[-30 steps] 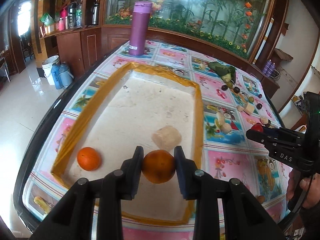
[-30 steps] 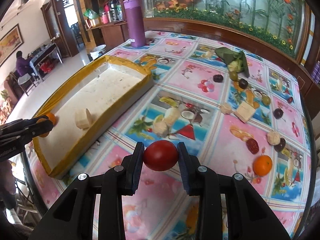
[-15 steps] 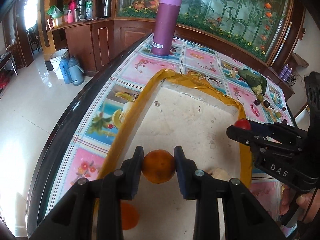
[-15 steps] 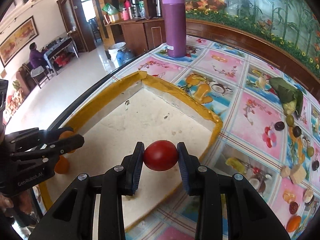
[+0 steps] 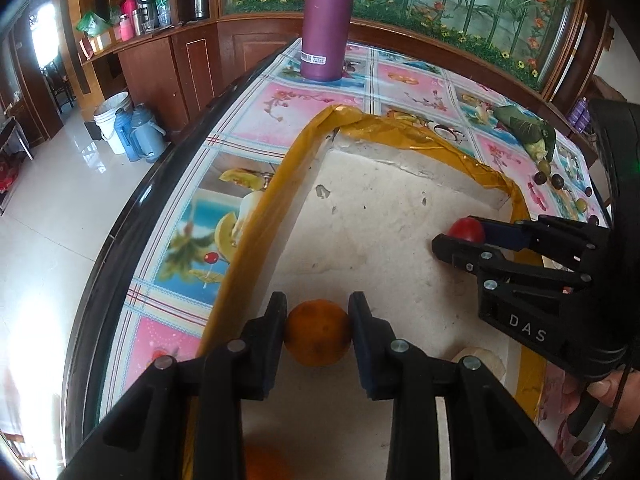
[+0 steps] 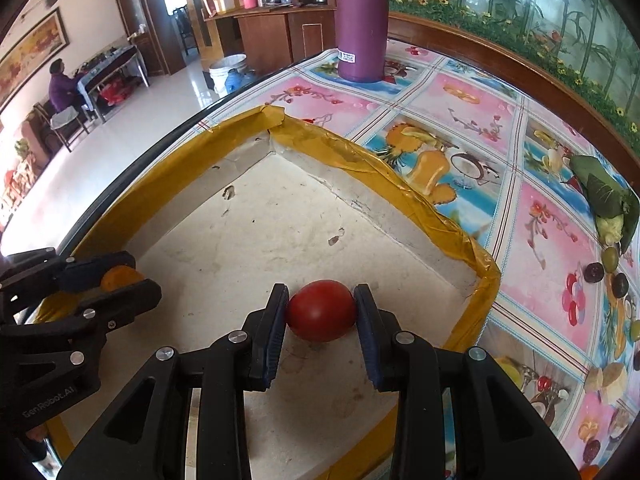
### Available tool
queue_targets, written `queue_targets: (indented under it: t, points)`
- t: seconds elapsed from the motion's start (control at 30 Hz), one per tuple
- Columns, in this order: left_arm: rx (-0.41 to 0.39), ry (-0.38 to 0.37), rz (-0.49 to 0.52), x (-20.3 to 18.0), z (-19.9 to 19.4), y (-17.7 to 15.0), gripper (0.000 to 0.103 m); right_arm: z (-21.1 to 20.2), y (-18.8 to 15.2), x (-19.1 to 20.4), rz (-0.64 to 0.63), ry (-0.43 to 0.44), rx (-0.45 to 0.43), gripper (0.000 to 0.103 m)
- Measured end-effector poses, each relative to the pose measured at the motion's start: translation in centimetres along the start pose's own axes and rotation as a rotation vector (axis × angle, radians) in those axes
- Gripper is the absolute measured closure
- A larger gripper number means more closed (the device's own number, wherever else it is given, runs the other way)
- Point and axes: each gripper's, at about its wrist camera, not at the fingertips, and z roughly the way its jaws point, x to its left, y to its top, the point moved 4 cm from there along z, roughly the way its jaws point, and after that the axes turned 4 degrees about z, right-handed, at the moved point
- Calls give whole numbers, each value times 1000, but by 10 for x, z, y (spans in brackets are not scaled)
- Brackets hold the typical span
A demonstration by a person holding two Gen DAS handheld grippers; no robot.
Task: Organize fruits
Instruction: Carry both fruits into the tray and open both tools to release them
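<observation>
while both grippers hang over the white tray (image 5: 384, 216) with its yellow-taped rim, each one has a fruit pinched between its pads. the left gripper (image 5: 318, 330) is closed on an orange (image 5: 318, 332), its two dark pads pressed against the fruit's sides, above the tray floor close to the tray's left wall. the right gripper (image 6: 320, 312) is clamped on a red tomato (image 6: 321, 310) in the same way, above the tray floor near the far right corner. in the left wrist view the right gripper shows from the side with the tomato at its tip, and a person's hand (image 5: 612, 400) grips its handle at the lower right. a second orange (image 5: 262, 462) lies in the tray, mostly hidden under the left gripper's body, and a pale cut piece of fruit (image 5: 482, 358) lies near the tray's right wall. the tray rests on a table (image 6: 540, 208) covered with a fruit-print cloth. a tall purple flask (image 6: 362, 20) stands upright on the cloth beyond the tray. small dark and green fruits (image 6: 608, 268) and a leaf-wrapped green vegetable (image 6: 600, 196) lie scattered on the cloth well right of the tray. a person sits at a table (image 6: 60, 84) in the background room.
</observation>
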Motion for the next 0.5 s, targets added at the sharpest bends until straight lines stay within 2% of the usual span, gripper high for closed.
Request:
queue_targets:
  t: [0.1,0.33,0.5]
  points:
    - [15,18,-1,1,1,0,67,1,-1,-1,-6,-13,2,70]
    - [28,36,13,-3,-1,-7,53,-6,-6,0,-9,-19,-5,65]
    - [28,60,-5,3,-9,-18,53,-16,-11,1,-13,-25,-17,65]
